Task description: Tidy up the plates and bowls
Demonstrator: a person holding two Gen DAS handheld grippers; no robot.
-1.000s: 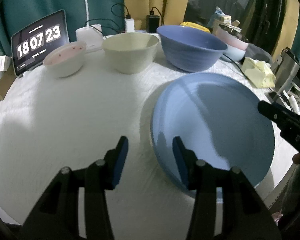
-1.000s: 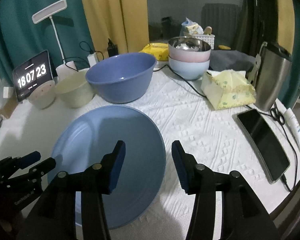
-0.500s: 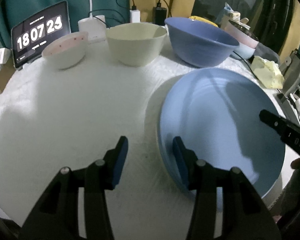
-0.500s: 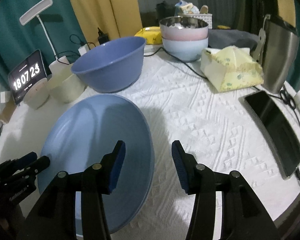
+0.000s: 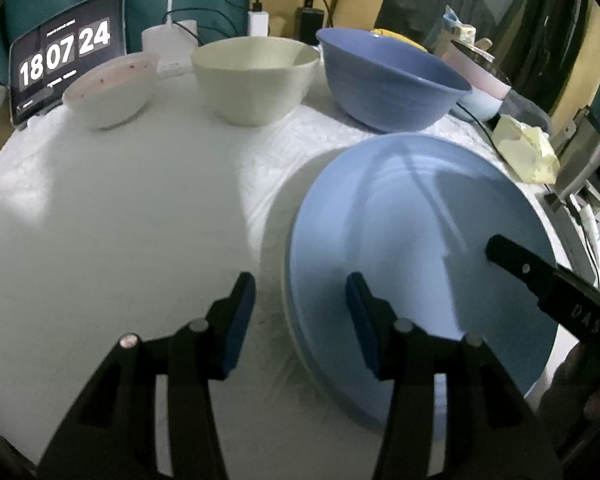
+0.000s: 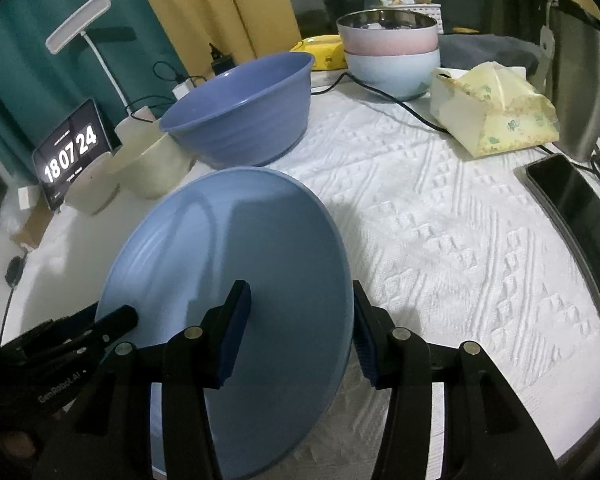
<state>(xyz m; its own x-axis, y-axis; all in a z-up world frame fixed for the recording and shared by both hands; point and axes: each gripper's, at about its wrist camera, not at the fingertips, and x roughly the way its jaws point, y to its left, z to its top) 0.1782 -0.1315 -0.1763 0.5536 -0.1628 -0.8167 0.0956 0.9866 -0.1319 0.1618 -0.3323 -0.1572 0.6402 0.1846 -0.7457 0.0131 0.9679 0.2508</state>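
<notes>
- Both grippers have closed in on the light blue plate [image 6: 236, 264], fingers open and straddling opposite rims.
- No grip yet; lifting comes next.

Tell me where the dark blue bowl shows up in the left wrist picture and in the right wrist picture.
Left wrist: dark blue bowl at upper right of centre, behind the light blue plate.
Right wrist: dark blue bowl at upper left of centre, beyond the plate.
Shared landmark: the clock screen reading 18 07 24, far left in both.
</notes>
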